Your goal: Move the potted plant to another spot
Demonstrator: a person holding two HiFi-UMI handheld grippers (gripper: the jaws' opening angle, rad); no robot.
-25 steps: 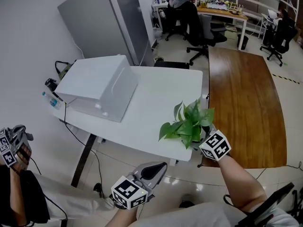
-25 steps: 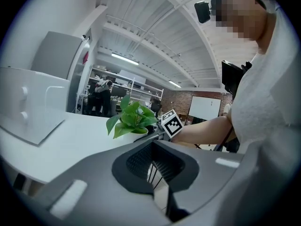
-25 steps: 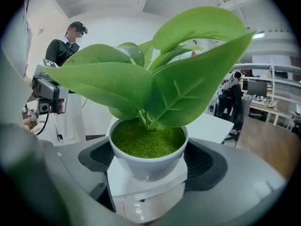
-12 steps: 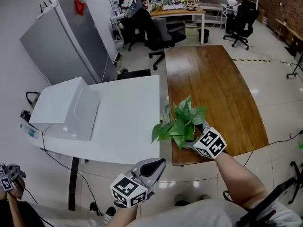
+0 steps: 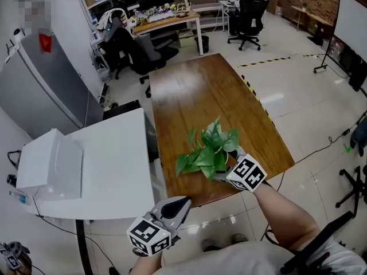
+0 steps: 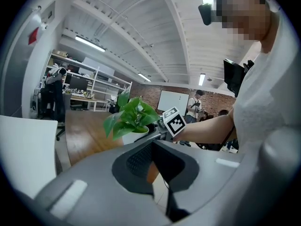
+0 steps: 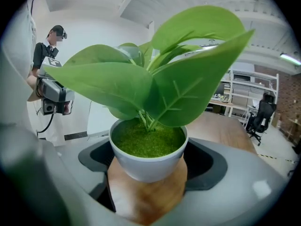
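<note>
Right gripper (image 5: 228,166) clenches the plant (image 5: 206,153) upright between its jaws, now over the wooden worktop (image 5: 200,90), past the white worktop (image 5: 114,153); left gripper (image 5: 179,203) closed, empty.

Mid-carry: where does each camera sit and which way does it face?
Head view: on the head, looking down at the wooden table; shows the right forearm, left tool, right tool.
Left gripper view: on the left tool, along its shut jaws toward the potted plant; shows the right forearm.
Right gripper view: on the right tool, facing the potted plant in its jaws.
All share the potted plant.
</note>
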